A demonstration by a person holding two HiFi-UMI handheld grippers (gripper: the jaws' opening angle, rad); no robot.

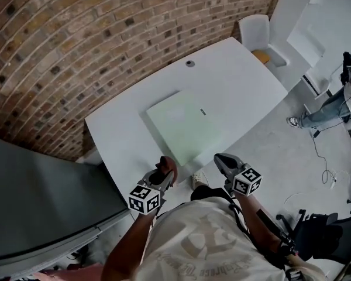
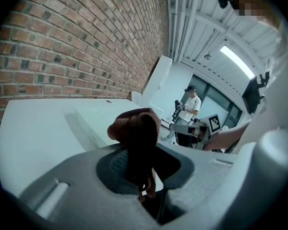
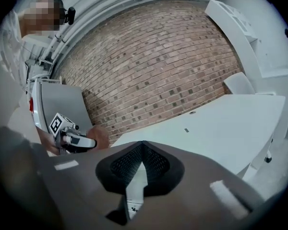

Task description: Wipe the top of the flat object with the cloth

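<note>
A flat pale green board lies on the white table, also seen as a pale slab, the board, in the left gripper view. My left gripper is shut on a brown cloth, held just off the table's near edge, short of the board. The brown cloth bunches out of the jaws. My right gripper hangs shut and empty near the table's front edge, to the right of the left one; its jaws meet in the right gripper view.
A brick wall runs behind the table. A white chair stands at the far right corner. A dark grey panel sits at the left. A person stands on the floor at right, with cables nearby.
</note>
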